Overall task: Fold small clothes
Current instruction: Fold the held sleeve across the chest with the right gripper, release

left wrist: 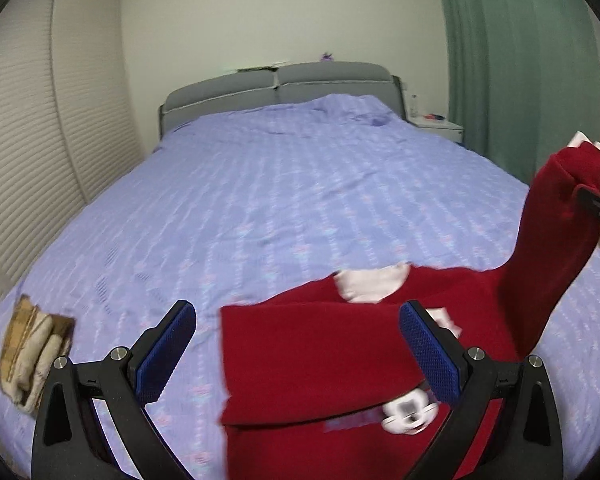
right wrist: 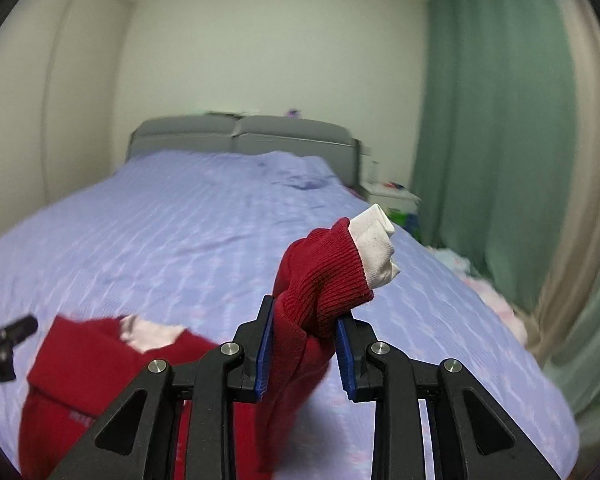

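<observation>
the right gripper (right wrist: 305,350) is clamped on one sleeve (right wrist: 324,276) of a red sweater (left wrist: 320,364), its two blue pads (right wrist: 263,354) pressing the ribbed cuff from both sides. one white inner cuff (right wrist: 376,246) pokes out past the red cuff, just beyond the fingertips. the sleeve is lifted clear of the bed and hangs down behind the gripper toward the sweater's body, which lies below and to its left.

the left gripper (left wrist: 296,354) is spread wide and holds nothing. its two blue pads (left wrist: 166,354) sit well apart, hovering over the sweater's body. the sweater lies flat on the bed between and under these fingers, reaching to the right pad. one white collar (left wrist: 370,284) shows just ahead of the fingers, and one white cartoon face print (left wrist: 410,416) sits near the right finger. far to the right, the raised sleeve climbs to the other gripper at the picture's edge.

to the left of the left gripper lies one folded tan and cream cloth (left wrist: 30,356), apart from the sweater.

both grippers point along one bed (left wrist: 240,200) covered in a lilac patterned sheet. at its far end stands one grey headboard (left wrist: 276,88) in two padded sections. one white nightstand (left wrist: 436,126) sits to the right of it, and a green curtain (right wrist: 488,120) hangs further right. the edges are blurred.
</observation>
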Available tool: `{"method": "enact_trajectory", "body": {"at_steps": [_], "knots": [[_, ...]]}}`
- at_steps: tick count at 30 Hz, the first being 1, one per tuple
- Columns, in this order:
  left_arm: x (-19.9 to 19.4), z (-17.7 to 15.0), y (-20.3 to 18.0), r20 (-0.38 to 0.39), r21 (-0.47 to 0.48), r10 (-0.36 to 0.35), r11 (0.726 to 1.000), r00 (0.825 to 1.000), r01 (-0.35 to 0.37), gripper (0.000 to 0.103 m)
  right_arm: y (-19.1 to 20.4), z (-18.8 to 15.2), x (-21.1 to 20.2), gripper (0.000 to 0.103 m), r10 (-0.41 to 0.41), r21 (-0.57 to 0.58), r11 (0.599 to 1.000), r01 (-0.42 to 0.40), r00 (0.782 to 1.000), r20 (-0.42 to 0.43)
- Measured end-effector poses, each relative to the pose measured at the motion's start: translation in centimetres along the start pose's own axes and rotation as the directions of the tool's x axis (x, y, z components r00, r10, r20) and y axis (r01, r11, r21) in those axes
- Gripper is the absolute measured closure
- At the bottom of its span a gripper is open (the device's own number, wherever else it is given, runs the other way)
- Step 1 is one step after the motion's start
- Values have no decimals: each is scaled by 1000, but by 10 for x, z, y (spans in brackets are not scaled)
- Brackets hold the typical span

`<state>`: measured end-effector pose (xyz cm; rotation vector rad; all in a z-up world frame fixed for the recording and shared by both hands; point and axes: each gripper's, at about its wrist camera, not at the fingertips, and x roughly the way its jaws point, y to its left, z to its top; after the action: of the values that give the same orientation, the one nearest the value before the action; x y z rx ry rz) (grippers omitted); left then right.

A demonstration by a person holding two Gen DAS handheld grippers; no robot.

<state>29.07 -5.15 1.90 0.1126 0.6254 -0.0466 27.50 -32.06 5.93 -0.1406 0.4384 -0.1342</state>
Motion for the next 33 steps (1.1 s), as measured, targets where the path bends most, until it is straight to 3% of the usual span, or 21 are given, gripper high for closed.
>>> {"method": "enact_trajectory", "body": {"at_steps": [4, 9, 16, 20, 23, 24, 25, 28, 31, 33], "knots": [[3, -18, 26, -26, -12, 30, 999, 999, -30, 0, 67, -2, 9, 74, 29, -150, 988, -33, 999, -28], [14, -44, 60, -76, -30, 82, 996, 994, -85, 0, 144, -25, 22, 74, 74, -314, 944, -100, 993, -94], [29, -69, 92, -137, -58, 117, 990, 984, -126, 0, 210, -68, 47, 74, 104, -418, 889, -187, 971, -214], [34, -75, 99, -152, -66, 123, 989, 981, -134, 0, 221, -81, 52, 73, 119, -404, 888, -220, 958, -260], [36, -76, 101, -155, -68, 124, 988, 980, -136, 0, 223, -81, 52, 59, 175, -363, 890, -275, 943, -284], [36, -75, 102, -155, -69, 124, 988, 980, -136, 0, 222, -81, 49, 43, 210, -340, 889, -306, 934, -291], [35, -75, 102, -154, -71, 123, 988, 980, -135, 0, 224, -80, 48, 34, 231, -325, 889, -322, 929, -289], [32, -74, 102, -145, -72, 120, 989, 982, -131, 0, 218, -75, 32, 29, 295, -281, 892, -355, 926, -235], [29, -76, 99, -136, -64, 78, 994, 988, -87, 0, 189, -74, 8, 27, 336, -190, 910, -368, 925, -180], [28, -78, 94, -134, -69, -15, 998, 991, 5, 0, 161, -79, -5, 19, 316, -136, 933, -334, 938, -139]]}}
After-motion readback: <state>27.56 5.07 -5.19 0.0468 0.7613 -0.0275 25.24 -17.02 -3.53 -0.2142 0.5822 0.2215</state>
